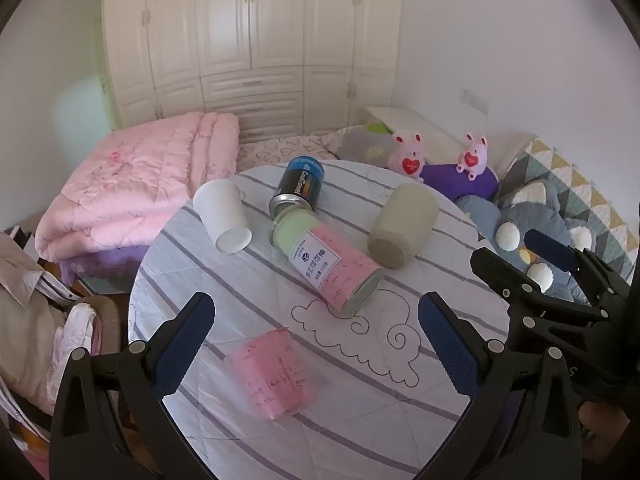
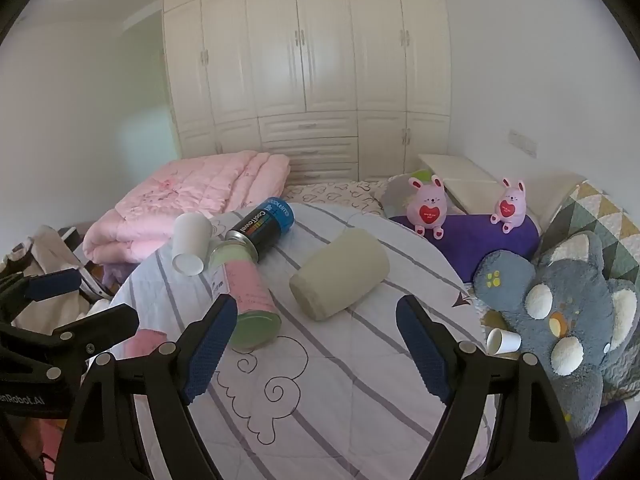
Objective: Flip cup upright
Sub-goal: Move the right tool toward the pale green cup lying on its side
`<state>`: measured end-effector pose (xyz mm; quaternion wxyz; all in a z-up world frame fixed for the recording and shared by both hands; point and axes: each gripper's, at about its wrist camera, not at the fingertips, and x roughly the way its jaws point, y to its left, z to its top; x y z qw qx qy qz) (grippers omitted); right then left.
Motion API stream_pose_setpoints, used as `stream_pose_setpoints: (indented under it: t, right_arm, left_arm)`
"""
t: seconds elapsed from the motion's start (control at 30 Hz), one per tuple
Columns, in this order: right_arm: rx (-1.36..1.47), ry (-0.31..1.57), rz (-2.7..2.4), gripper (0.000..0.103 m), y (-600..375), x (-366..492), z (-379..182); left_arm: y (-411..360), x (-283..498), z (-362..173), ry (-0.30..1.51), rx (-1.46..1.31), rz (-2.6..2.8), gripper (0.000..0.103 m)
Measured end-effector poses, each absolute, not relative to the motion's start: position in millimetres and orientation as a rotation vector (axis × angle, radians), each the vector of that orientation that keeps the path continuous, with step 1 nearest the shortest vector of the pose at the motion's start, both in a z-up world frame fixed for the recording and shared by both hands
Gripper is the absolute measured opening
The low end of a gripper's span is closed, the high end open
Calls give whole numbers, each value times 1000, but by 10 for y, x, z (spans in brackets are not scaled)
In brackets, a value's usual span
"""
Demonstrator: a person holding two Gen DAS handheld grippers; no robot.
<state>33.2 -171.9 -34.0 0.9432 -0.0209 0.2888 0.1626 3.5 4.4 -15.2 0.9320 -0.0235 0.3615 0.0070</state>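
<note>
A white paper cup (image 1: 223, 216) lies on its side at the far left of the round striped table (image 1: 440, 360), base toward me; it also shows in the right wrist view (image 2: 191, 243). A beige cup (image 1: 402, 225) lies on its side at the far right; it sits ahead of the right gripper in the right wrist view (image 2: 340, 274). A translucent pink cup (image 1: 274, 376) lies near the left gripper. My left gripper (image 1: 316, 344) is open and empty above the table's near part. My right gripper (image 2: 316, 344) is open and empty; it also shows at the right edge of the left wrist view (image 1: 536, 256).
A pink and green canister (image 1: 330, 264) and a black and blue can (image 1: 298, 186) lie on the table between the cups. A small white cup (image 2: 502, 341) lies off the table by a grey plush (image 2: 568, 308). A pink quilt (image 1: 132, 184) and pink plush rabbits (image 2: 427, 206) lie on the bed behind.
</note>
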Motion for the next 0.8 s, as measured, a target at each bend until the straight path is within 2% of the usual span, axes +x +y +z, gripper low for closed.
stream_pose_setpoints:
  t: [0.43, 0.8]
  right_arm:
    - [-52, 603, 327, 83, -1717, 340, -414]
    - [-17, 639, 249, 83, -2038, 525, -506]
  left_arm:
    - [-47, 84, -179, 766, -21, -3, 103]
    - [-425, 618, -107, 834, 83, -102, 103]
